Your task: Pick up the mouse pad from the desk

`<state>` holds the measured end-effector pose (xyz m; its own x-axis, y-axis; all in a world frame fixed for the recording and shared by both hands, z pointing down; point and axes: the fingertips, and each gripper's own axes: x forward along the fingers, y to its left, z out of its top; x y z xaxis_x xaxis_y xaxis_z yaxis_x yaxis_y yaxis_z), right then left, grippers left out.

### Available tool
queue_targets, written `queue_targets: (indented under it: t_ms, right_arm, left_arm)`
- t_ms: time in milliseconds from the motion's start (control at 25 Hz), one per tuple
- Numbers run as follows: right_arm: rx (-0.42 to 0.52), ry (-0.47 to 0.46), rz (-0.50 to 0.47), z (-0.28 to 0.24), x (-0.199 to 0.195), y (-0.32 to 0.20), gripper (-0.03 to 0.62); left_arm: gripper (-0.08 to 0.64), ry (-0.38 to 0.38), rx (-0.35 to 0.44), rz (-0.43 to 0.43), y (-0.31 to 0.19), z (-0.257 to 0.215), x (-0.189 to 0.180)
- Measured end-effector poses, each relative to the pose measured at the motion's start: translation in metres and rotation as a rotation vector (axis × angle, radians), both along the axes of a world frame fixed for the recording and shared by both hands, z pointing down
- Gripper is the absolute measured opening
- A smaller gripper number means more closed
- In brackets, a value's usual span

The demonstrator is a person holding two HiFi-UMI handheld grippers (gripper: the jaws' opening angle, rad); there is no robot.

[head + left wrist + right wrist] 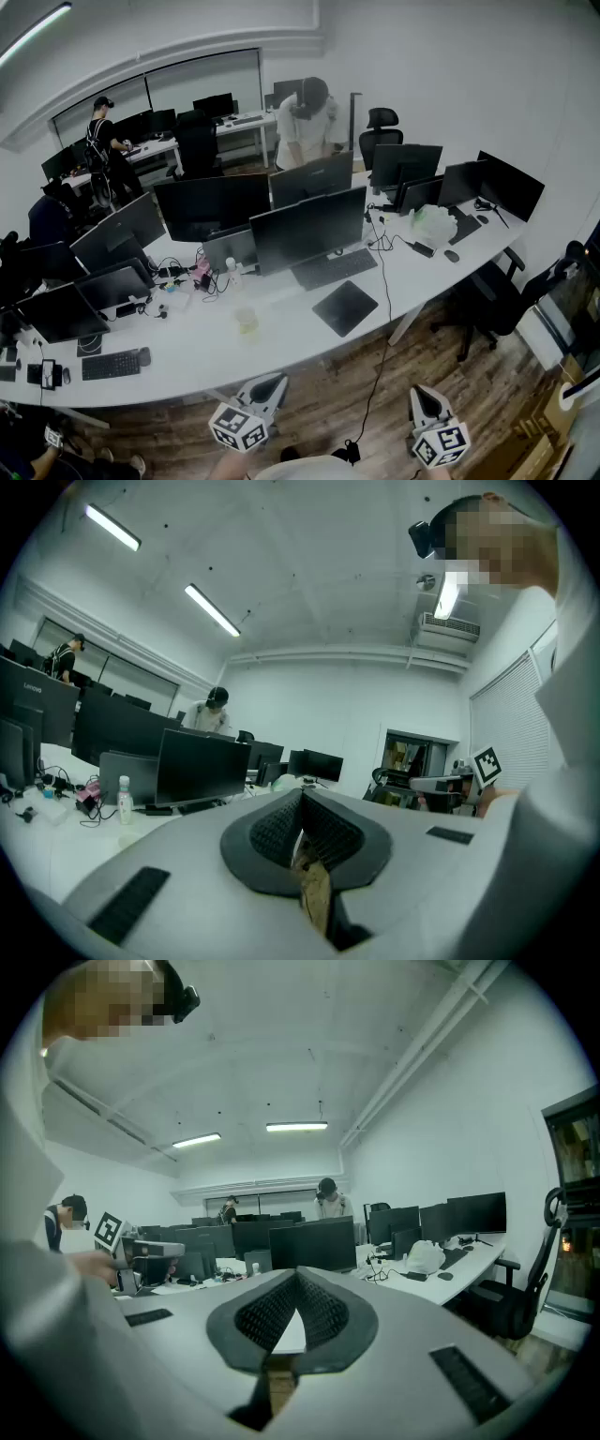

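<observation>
mouse pad (345, 307) is matt black, desk (281, 349) smooth white w/ a bit of sheen, floor (319, 405) = wood-look planks, grain visible imo

The mouse pad (345, 307) is a thin, dark square. It lies flat on the white desk (281, 339), turned corner-on like a diamond, at five o'clock from the keyboard (333, 268), near the front edge.

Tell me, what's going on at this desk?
A person stands at a long white desk, holding a two-jaw gripper in each hand. The left gripper and right gripper are both closed and empty, short of the desk's edge. The dark mouse pad lies flat near a keyboard, untouched.
</observation>
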<state>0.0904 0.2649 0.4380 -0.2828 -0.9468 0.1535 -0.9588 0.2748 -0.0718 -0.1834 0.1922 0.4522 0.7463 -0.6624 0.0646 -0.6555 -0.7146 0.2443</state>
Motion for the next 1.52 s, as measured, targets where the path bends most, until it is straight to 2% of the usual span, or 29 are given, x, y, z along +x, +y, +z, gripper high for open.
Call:
queue_targets:
  t_ms: [480, 840, 1080, 1360, 1520]
  right_arm:
    - [0.005, 0.004, -0.024, -0.002, -0.004, -0.007, 0.011]
    - [-0.011, -0.022, 0.01, 0.003, 0.003, -0.01, 0.011]
    - [-0.016, -0.041, -0.001, 0.007, 0.008, -0.011, 0.011]
    - [-0.027, -0.041, -0.019, 0.009, 0.015, -0.013, 0.011]
    - [-0.028, -0.045, -0.038, 0.012, 0.018, -0.015, 0.011]
  left_arm:
    - [0.017, -0.003, -0.006, -0.005, -0.003, 0.0, 0.002]
    - [0.018, -0.009, -0.013, -0.008, -0.003, 0.004, 0.004]
    - [0.076, 0.003, -0.014, -0.012, -0.002, 0.004, 0.009]
    - [0.204, 0.006, -0.023, -0.033, -0.002, 0.005, 0.016]
    - [0.239, 0.008, -0.02, -0.045, -0.001, 0.004, 0.019]
